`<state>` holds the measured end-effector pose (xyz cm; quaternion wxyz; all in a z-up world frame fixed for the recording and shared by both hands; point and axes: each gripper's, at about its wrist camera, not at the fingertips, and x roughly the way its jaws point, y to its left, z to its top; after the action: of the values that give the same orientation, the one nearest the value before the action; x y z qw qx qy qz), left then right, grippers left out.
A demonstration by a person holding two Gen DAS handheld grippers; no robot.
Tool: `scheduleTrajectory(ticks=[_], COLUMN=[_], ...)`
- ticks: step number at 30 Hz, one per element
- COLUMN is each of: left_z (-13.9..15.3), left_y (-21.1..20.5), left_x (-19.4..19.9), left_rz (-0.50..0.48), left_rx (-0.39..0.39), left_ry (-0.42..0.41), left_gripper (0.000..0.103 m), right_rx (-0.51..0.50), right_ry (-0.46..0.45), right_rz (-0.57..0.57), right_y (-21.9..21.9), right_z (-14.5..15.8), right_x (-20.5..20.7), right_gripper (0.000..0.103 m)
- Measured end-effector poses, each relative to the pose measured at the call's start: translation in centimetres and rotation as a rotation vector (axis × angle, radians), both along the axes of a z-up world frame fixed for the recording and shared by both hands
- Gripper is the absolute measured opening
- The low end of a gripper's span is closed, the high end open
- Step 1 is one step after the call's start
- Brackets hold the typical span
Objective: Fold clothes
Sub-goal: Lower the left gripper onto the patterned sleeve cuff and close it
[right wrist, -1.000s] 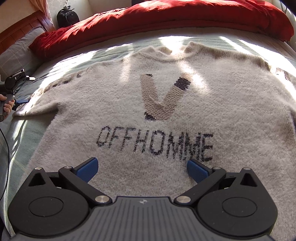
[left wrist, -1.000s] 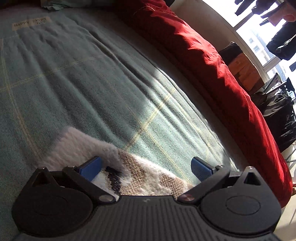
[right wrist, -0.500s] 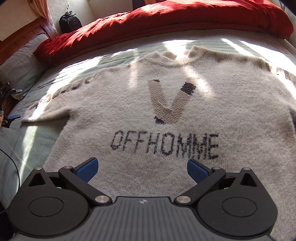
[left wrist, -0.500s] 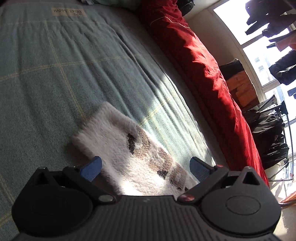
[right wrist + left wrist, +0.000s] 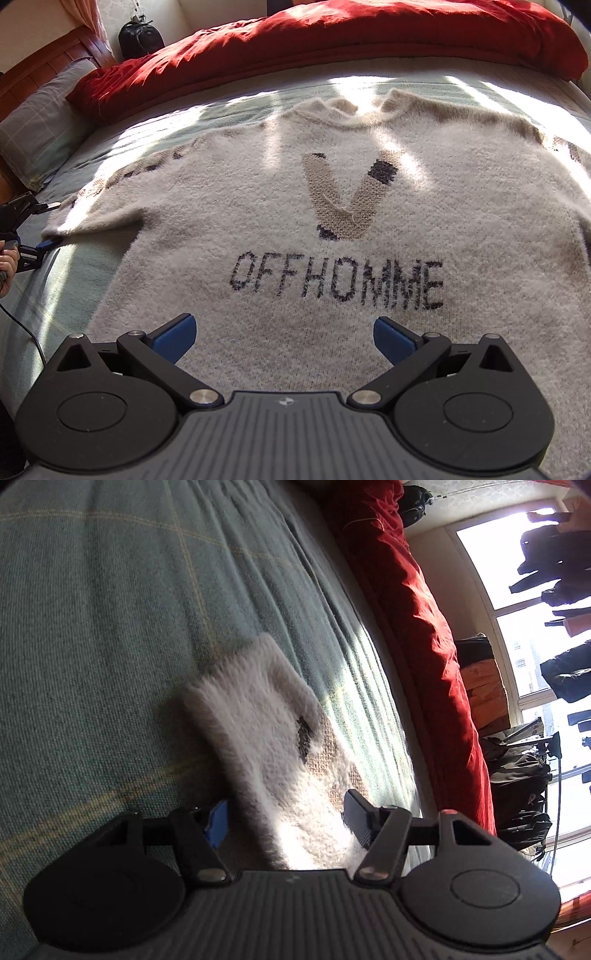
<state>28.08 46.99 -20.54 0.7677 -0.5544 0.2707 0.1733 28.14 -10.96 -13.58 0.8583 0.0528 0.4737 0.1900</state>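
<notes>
left tongs (image 5: 284, 821) stand partly closed around the sleeve (image 5: 266, 731), one finger on each side; whether they pinch it we cannot tell. right tongs (image 5: 284, 338) hang wide and hold nothing, low over the sweater (image 5: 332, 229). we judge no fold is made: it lies flat, face up, on the bed (image 5: 55, 291), sleeves out. its hem sits under the right tongs, the right cuff is cut off, and the left tongs look small at that view's edge.
</notes>
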Motion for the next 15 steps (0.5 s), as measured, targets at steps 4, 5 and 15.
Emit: scheduleTrajectory(ticks=[4,5,15], left_z=[-0.2,-0.3,-0.3], left_y=[0.5,0.6,-0.8], left_x=[1.2,1.5,1.7], left_rz=[0.014,0.017,-0.044], left_rx=[0.019,0.024,0.066], left_ry=[-0.016,-0.02,-0.047], left_gripper=[0.063,0.063,0.061], right_rx=[0.001,0.0,0.007], right_ry=[0.002,0.003,0.004], right_rz=[0.014,0.019,0.037], right_y=[0.7,0.8,1.5], right_z=[-0.4,-0.4,-0.4], right_x=[0.2,0.2,0.1], right_gripper=[0.103,0.103,0.103])
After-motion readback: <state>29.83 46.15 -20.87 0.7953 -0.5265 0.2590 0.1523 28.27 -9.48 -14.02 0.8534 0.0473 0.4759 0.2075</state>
